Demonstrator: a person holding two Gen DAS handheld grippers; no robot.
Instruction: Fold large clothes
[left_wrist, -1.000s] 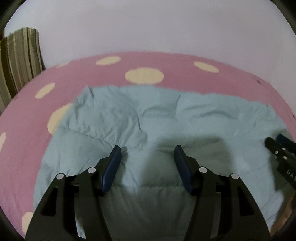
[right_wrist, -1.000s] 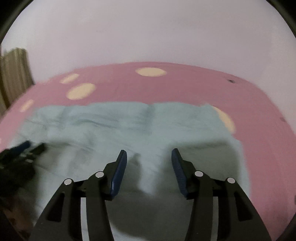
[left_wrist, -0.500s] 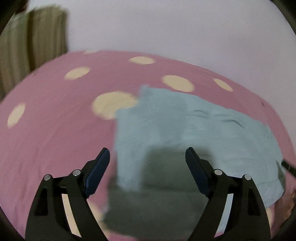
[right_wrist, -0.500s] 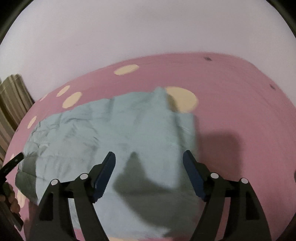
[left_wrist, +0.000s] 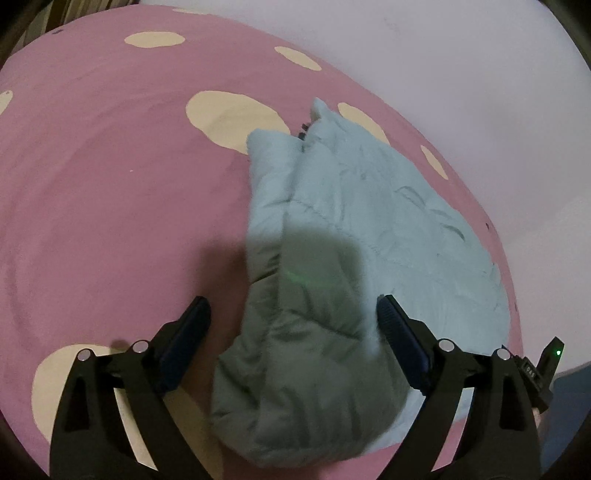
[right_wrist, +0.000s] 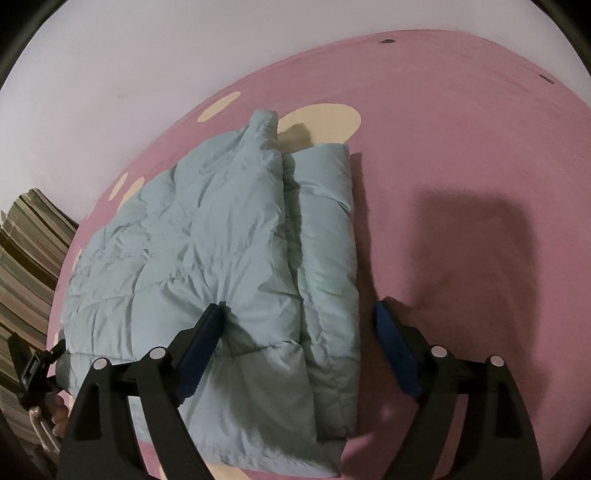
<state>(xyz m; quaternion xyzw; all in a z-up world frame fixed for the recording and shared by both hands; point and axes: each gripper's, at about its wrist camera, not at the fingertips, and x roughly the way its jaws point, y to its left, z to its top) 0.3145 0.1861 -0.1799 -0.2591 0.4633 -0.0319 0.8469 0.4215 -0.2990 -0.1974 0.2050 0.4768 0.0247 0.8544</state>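
1. Between the spread fingers of the left gripper (left_wrist: 293, 308), the near left end of a pale blue padded jacket (left_wrist: 354, 229) is seen; the jaws have just been opening and nothing is pinched.
2. Between the fingers of the right gripper (right_wrist: 299, 310), likewise just opened wide, the jacket's folded right edge is framed, and the pads are not pressed on it.
3. The jacket (right_wrist: 221, 236) is laid folded on a pink bedspread (left_wrist: 110, 192) dotted with cream spots, a rolled layer being stacked along one side.
4. A pale wall (right_wrist: 110, 55) is seen behind the bed, and striped fabric (right_wrist: 26, 258) at the left edge of the right wrist view.
5. The left gripper's body is glimpsed low at that same edge.
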